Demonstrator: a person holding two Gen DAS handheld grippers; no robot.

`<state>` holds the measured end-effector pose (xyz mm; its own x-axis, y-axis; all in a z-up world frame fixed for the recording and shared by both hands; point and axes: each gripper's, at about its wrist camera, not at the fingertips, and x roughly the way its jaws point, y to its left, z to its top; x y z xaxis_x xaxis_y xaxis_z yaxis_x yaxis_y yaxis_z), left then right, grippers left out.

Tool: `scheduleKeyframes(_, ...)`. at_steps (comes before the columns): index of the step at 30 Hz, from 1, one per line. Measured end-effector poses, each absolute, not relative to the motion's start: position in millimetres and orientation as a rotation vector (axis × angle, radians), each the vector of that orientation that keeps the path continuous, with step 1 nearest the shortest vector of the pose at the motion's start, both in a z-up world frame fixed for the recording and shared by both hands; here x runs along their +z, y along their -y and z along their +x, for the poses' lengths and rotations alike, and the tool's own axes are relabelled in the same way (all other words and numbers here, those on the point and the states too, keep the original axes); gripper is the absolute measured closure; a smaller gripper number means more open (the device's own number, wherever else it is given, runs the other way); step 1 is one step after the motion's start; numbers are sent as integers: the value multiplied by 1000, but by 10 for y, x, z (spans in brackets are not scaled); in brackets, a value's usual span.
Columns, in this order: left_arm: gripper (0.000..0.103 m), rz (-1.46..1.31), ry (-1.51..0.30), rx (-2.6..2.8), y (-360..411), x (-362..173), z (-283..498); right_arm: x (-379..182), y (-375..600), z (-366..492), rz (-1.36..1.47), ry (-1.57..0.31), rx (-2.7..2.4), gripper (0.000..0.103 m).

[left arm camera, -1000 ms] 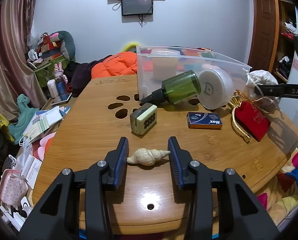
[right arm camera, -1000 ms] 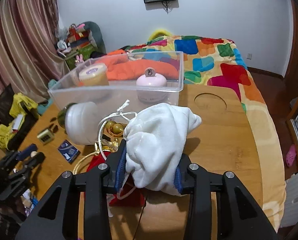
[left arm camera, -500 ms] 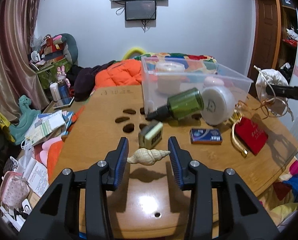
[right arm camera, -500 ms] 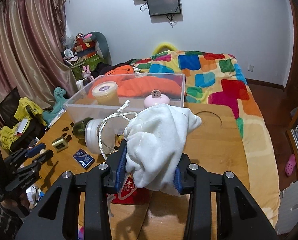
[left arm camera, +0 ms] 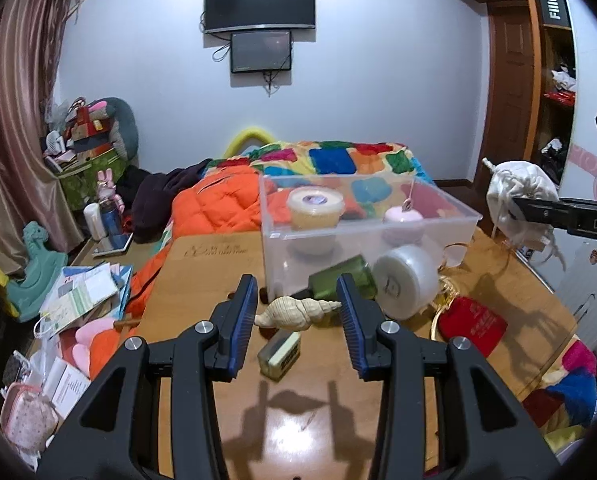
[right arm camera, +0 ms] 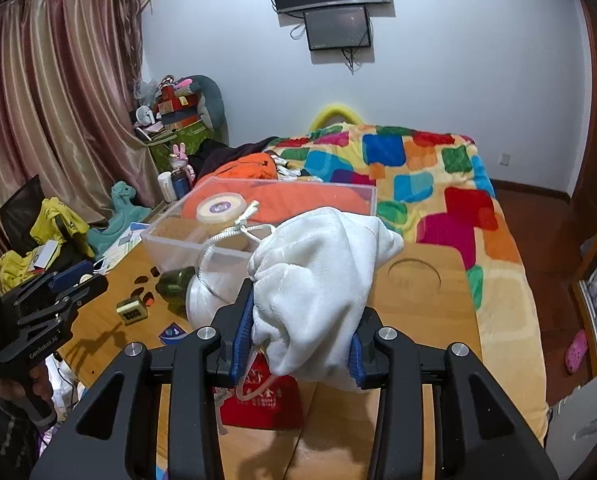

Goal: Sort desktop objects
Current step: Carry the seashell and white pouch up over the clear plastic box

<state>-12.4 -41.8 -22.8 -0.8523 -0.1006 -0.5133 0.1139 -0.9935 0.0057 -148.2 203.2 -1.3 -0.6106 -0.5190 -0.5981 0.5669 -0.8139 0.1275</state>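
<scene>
My left gripper (left arm camera: 297, 316) is shut on a cream spiral seashell (left arm camera: 294, 311) and holds it well above the wooden table (left arm camera: 202, 276). My right gripper (right arm camera: 301, 336) is shut on a white drawstring pouch (right arm camera: 318, 280), lifted above the table; the pouch also shows in the left wrist view (left arm camera: 518, 200). The clear plastic bin (left arm camera: 362, 232) stands ahead, holding a cream jar (left arm camera: 315, 208) and a pink item (left arm camera: 403, 220). A green bottle (left arm camera: 344, 282), a white round case (left arm camera: 404, 280), a red pouch (left arm camera: 472, 326) and a small green block (left arm camera: 279, 354) lie on the table.
A small blue box (right arm camera: 172, 332) lies on the table. A gold ring (left arm camera: 446, 300) lies by the red pouch. An orange quilt (left arm camera: 214, 208) and a bed with a colourful blanket (right arm camera: 418, 184) lie behind the table. Papers and toys (left arm camera: 78, 300) crowd the floor at left.
Both grippers have risen. The left one lifted the seashell off the table and the right one lifted the white pouch higher. The table objects now lie lower in both views.
</scene>
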Motion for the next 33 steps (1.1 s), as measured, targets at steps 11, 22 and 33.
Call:
scheduleKeyframes(11,63,796,79,-2955,405,-49,-451,128,-1913,-1600,830,-129,-2385,68)
scheduleKeyframes(22,63,783,104,-2996,398,51,-704,171,-1816,-1818,812,-152,-2386,68)
scheduleKeyframes(33,63,828,36,-3018,433,28,-1056,95,-1707,-2096,828,-170,-2369,68)
